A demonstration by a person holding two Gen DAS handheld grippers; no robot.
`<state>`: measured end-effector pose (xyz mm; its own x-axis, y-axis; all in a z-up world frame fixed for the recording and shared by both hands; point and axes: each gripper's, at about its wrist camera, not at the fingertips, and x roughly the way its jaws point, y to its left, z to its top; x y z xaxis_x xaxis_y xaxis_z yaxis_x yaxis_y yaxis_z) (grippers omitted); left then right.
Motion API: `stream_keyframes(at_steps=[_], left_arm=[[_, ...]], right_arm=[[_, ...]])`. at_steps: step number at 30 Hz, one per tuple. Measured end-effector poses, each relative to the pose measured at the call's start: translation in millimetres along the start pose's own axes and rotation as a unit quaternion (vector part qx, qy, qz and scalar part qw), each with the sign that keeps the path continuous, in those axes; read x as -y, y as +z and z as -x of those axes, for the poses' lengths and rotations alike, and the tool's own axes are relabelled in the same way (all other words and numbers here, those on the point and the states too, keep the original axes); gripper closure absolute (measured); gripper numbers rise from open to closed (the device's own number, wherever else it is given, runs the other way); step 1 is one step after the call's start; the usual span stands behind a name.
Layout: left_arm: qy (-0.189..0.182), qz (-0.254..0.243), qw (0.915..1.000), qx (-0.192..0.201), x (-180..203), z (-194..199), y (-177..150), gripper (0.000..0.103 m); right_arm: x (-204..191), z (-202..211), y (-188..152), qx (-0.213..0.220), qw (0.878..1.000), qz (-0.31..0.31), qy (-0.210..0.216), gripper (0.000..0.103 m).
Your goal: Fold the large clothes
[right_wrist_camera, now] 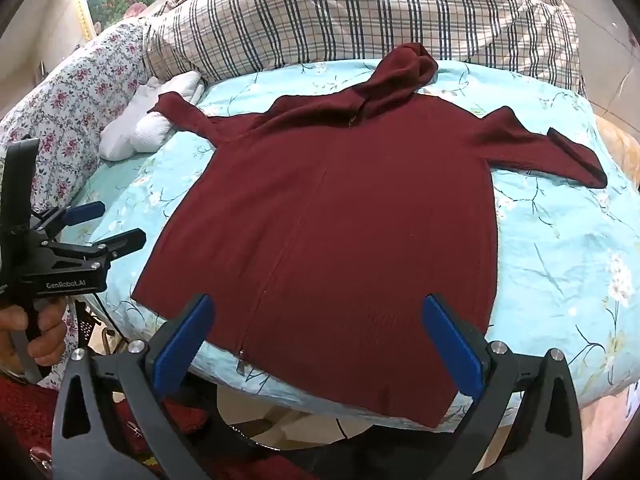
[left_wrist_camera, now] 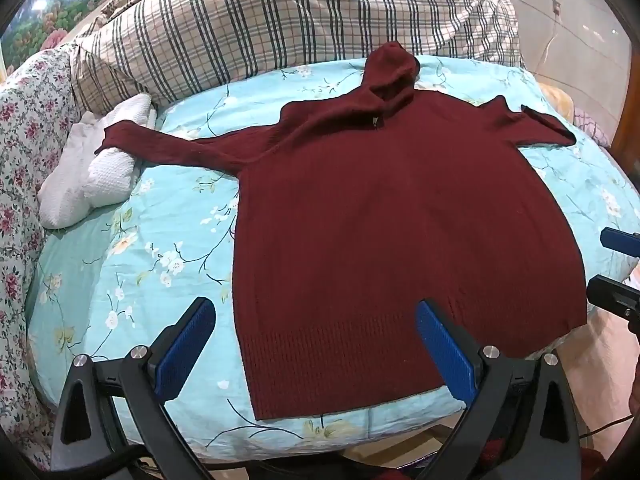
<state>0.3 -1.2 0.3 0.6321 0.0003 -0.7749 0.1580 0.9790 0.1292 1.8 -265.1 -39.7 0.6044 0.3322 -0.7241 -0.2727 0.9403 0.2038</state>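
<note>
Your dark red hooded sweater [left_wrist_camera: 384,216] lies spread flat on the bed [left_wrist_camera: 120,264], front up, on the light blue flowered sheet. Its hem runs along the near edge of the bed, and toward the near right corner the hem hangs a little over that edge. The hood [left_wrist_camera: 394,72] points to the far edge, where it reaches a plaid quilt [left_wrist_camera: 280,12] heaped along the head of the bed. The zipper [right_wrist_camera: 276,240] runs from the collar to the hem and looks closed, with its pull [right_wrist_camera: 241,364] at the hem.

The left sleeve [left_wrist_camera: 168,144] stretches toward the left edge, and its cuff rests on a white textured cloth [left_wrist_camera: 92,168] bunched there. The right sleeve [right_wrist_camera: 548,148] lies toward the right edge with its cuff folded back on itself.

Your left gripper [left_wrist_camera: 316,356] hangs released above the near edge, jaws spread wide with nothing between the blue pads; one pad is over the bare sheet and the other over the hem's left part. In the right wrist view you can see your hand [right_wrist_camera: 38,332] around its handle. Your right gripper [right_wrist_camera: 320,344] is also released, jaws wide, above the middle of the hem near the zipper pull, gripping nothing.
</note>
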Motion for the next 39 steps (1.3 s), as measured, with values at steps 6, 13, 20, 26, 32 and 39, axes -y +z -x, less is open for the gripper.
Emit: stream_keyframes(at_steps=[6,13,20,26,32,39], left_arm=[[-0.001,0.002,1.0000,-0.001,5,-1,2,0.003],[-0.001,0.004,1.0000,0.002,4,0,2,0.003],[-0.004,0.004,1.0000,-0.001,1,-2,1,0.003],[-0.004,0.003,1.0000,-0.002,2,-3,1,0.003],[0.001,-0.001,1.0000,-0.006,2,-5,1,0.003],[0.004,-0.009,0.9997,-0.022,1,-15,1,0.003]], right_arm=[[-5,-1,3,0.000,1.000,-0.001,0.001,0.000],[5,-1,1,-0.006,1.000,0.001,-0.001,0.000],[0,-2,1,-0.007,1.000,0.000,-0.004,0.000],[1,-3,3,-0.004,1.000,-0.005,0.000,0.000],[5,-7,2,-0.006,1.000,-0.020,0.009,0.000],[6,-9,2,-0.001,0.999,-0.029,0.017,0.000]])
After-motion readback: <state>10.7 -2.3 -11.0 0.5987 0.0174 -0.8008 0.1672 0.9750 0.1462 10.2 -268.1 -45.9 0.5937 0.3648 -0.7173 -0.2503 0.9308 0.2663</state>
